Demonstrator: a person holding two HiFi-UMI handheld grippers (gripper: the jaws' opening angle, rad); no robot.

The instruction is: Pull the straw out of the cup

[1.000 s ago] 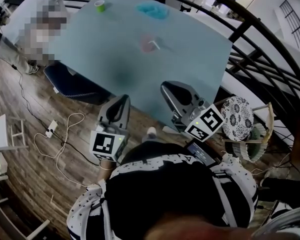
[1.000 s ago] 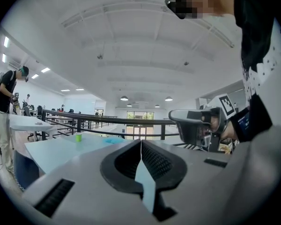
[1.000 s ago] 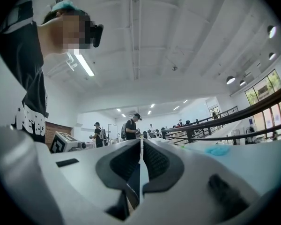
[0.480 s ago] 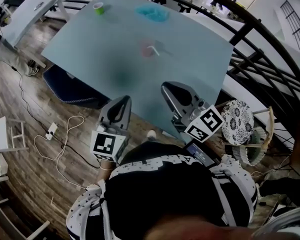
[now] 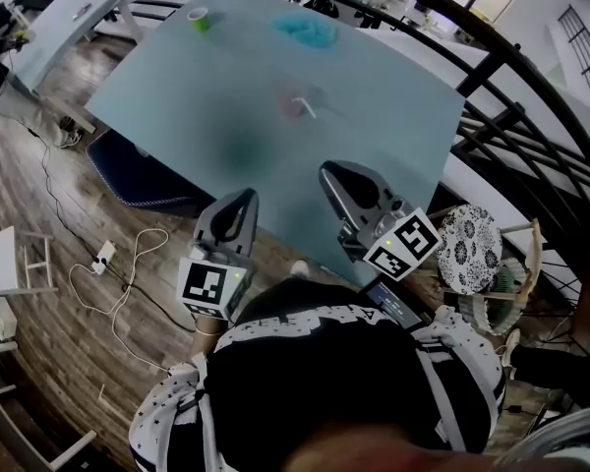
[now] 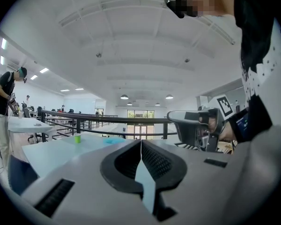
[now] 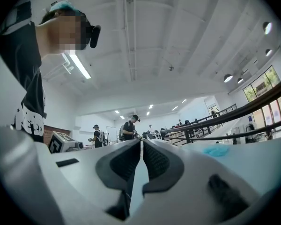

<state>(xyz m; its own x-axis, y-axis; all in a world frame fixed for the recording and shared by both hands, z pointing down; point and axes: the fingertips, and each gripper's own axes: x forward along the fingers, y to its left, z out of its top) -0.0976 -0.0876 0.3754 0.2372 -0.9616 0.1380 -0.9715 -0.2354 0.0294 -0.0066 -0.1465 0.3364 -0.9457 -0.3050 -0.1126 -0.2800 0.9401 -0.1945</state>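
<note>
A pinkish cup (image 5: 291,105) with a white straw (image 5: 304,106) stands near the middle of the pale blue table (image 5: 374,116); it looks blurred in the head view. Both grippers are held close to my body at the table's near edge, well short of the cup. My left gripper (image 5: 244,195) is shut with nothing between its jaws, which meet in the left gripper view (image 6: 141,142). My right gripper (image 5: 327,171) is likewise shut and empty, as the right gripper view (image 7: 141,142) shows. Neither gripper view shows the cup.
A green cup (image 5: 199,16) and a blue crumpled thing (image 5: 307,29) sit at the table's far side. A black railing (image 5: 511,77) runs along the right. A dark chair (image 5: 138,170) stands by the left edge, with cables (image 5: 128,264) on the wooden floor.
Both grippers have stayed where they were, still shut. The head view has drifted slightly, and the person at the table's far left corner is out of view.
</note>
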